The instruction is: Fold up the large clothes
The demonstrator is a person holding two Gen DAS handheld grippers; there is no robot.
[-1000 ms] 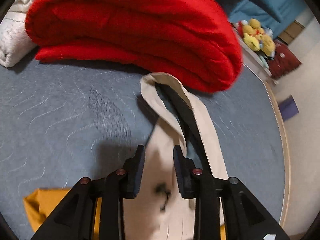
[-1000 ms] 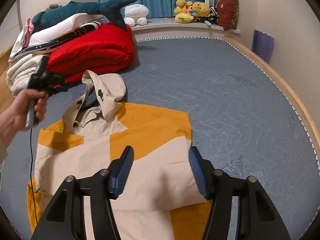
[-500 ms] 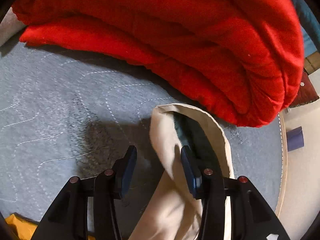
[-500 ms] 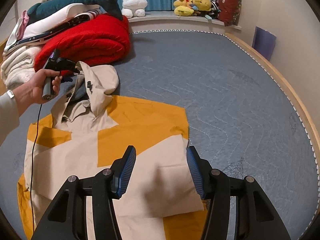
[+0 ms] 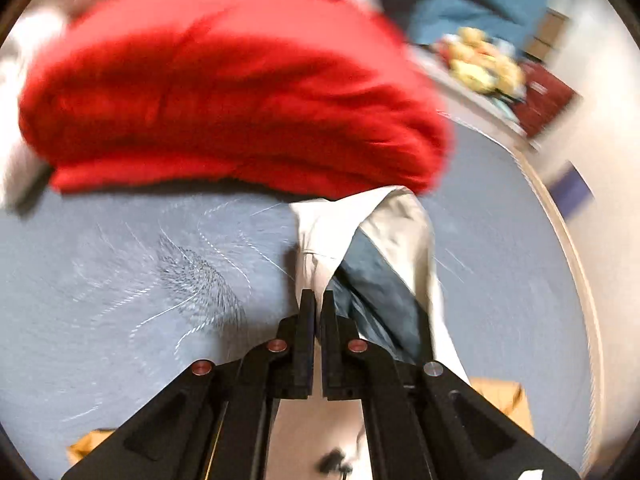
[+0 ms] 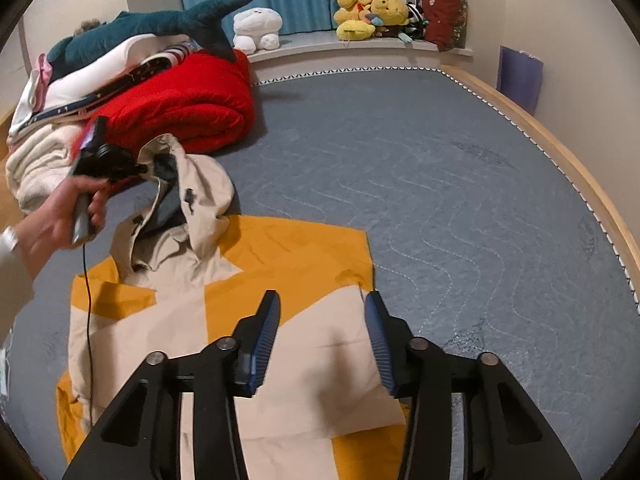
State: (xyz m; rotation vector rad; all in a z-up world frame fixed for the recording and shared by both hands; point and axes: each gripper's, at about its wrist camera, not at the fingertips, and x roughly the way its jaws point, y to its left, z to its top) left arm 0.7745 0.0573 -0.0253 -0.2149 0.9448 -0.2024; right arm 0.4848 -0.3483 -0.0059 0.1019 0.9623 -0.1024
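Your left tool pinches the jacket's hood; your right tool, closing, holds nothing. Sleeves appear folded in; hood and body remain.

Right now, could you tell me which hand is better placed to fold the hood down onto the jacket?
Left. Its tool is already shut on the hood's beige edge, while the right tool is closing over the jacket's body, gripping nothing.

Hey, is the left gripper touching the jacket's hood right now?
Touching. In the left wrist view, the left gripper is shut on the beige edge of the hood.
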